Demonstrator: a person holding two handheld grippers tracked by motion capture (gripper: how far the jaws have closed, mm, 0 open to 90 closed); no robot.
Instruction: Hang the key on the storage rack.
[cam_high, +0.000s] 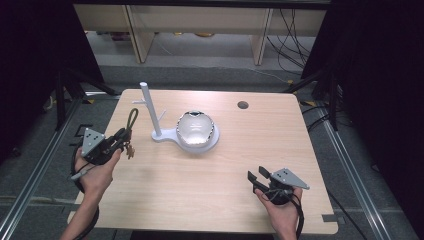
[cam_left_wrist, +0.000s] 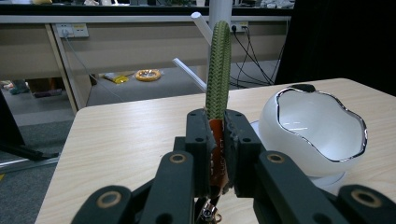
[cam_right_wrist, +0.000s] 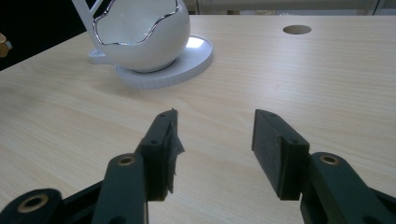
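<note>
Green braided strap (cam_left_wrist: 218, 70) pinched in left tongs (cam_left_wrist: 215, 140) — right tongs (cam_right_wrist: 215, 140) wide, empty.

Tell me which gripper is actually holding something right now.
The left gripper: its jaws are shut on the green braided strap, which stands up from between them. The right gripper rests near the table's front edge, jaws apart, nothing between them.

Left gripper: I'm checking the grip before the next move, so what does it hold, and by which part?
The left gripper is shut on a green braided lanyard, clamped at its orange lower end, just above the metal clasp.
</note>
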